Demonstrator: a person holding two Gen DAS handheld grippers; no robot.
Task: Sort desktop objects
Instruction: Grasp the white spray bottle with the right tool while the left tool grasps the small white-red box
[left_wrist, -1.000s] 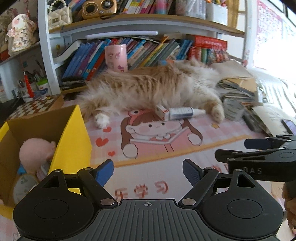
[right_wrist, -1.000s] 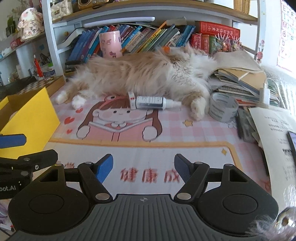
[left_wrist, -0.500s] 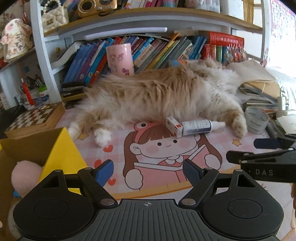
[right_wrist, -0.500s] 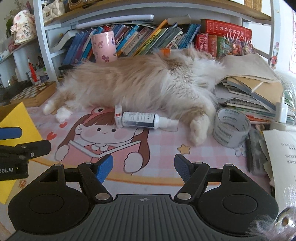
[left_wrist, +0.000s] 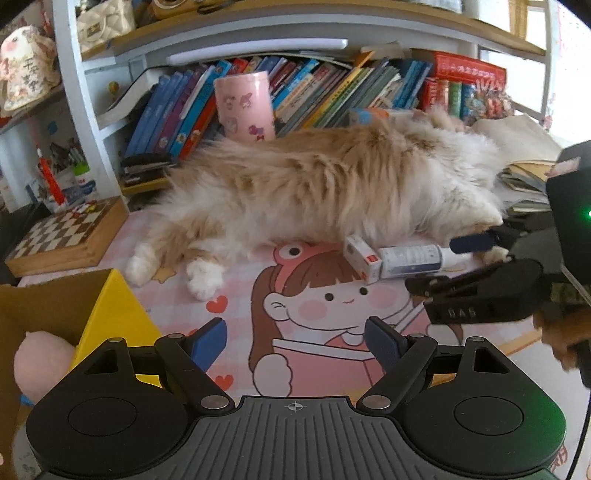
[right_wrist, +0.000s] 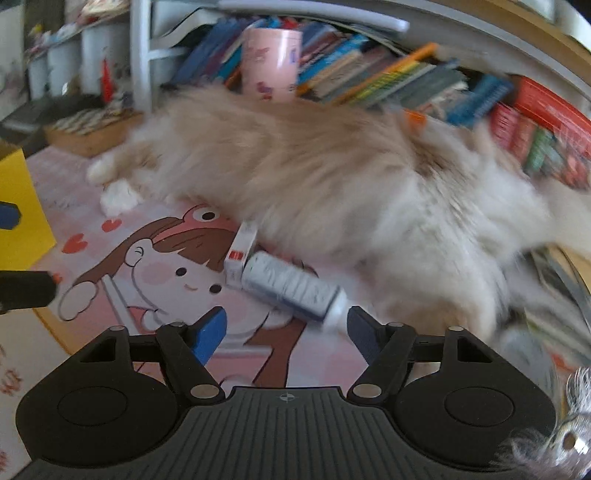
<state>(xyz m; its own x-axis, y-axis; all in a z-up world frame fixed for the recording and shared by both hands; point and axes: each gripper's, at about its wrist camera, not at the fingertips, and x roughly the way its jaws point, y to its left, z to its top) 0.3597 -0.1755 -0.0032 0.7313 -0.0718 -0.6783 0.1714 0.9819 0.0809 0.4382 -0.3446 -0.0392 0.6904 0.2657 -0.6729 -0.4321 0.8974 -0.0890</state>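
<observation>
A white spray bottle (right_wrist: 291, 290) lies on the pink cartoon desk mat (left_wrist: 314, 302), its base against a small white-and-red box (right_wrist: 240, 251), right beside a lying cat. My right gripper (right_wrist: 284, 317) is open with its jaws closing. The bottle's cap end sits just inside the right fingertip and the pads do not press on it. In the left wrist view this gripper (left_wrist: 443, 264) straddles the cap of the bottle (left_wrist: 410, 260), next to the box (left_wrist: 362, 258). My left gripper (left_wrist: 295, 328) hangs open over the mat, holding nothing.
A fluffy orange-and-white cat (left_wrist: 332, 184) stretches across the desk behind the bottle. A yellow cardboard box (left_wrist: 107, 317) with a pink plush (left_wrist: 40, 362) stands at the left. Behind are a chessboard case (left_wrist: 66, 229), a pink cylinder (left_wrist: 245, 105) and shelves of books.
Both grippers have moved forward toward the cat. The right one has rolled and come up to the bottle's cap end, and its jaws have narrowed slightly. The left jaws are unchanged.
</observation>
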